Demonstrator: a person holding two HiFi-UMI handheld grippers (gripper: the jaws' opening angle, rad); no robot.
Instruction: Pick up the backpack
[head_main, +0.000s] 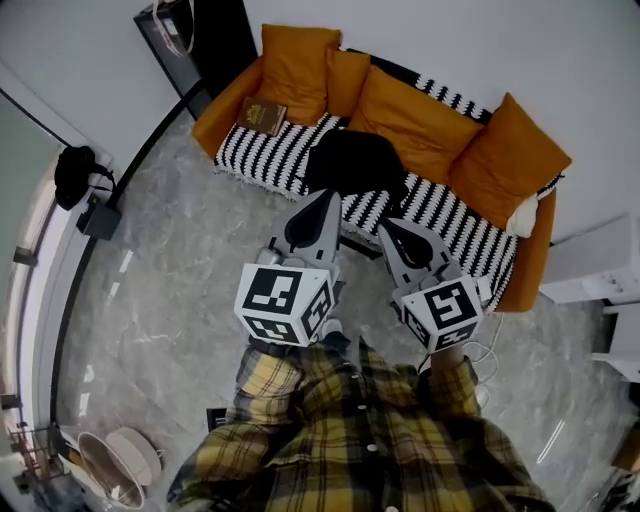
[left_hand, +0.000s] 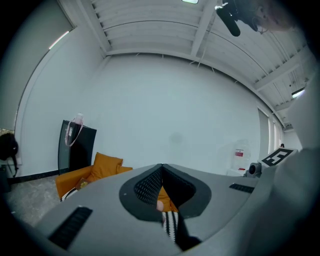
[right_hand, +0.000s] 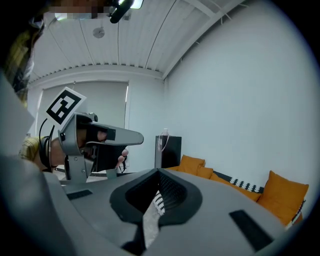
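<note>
- So, the black backpack lies on the striped sofa, in front of the orange cushions.
- My left gripper and right gripper point towards it, jaws closed, holding nothing.
- I judge this the approach; next I must open the jaws and reach a strap.

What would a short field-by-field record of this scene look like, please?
backpack: black, lying on the sofa seat, untouched
sofa: orange, with a black-and-white striped cover
cushions: orange, lined along the sofa back
book: on the seat, toward the head view's left
floor: grey, marbled
left gripper: shut, empty, pointed toward the sofa
right gripper: shut, empty, beside the left one
task status: backpack not yet picked up
</note>
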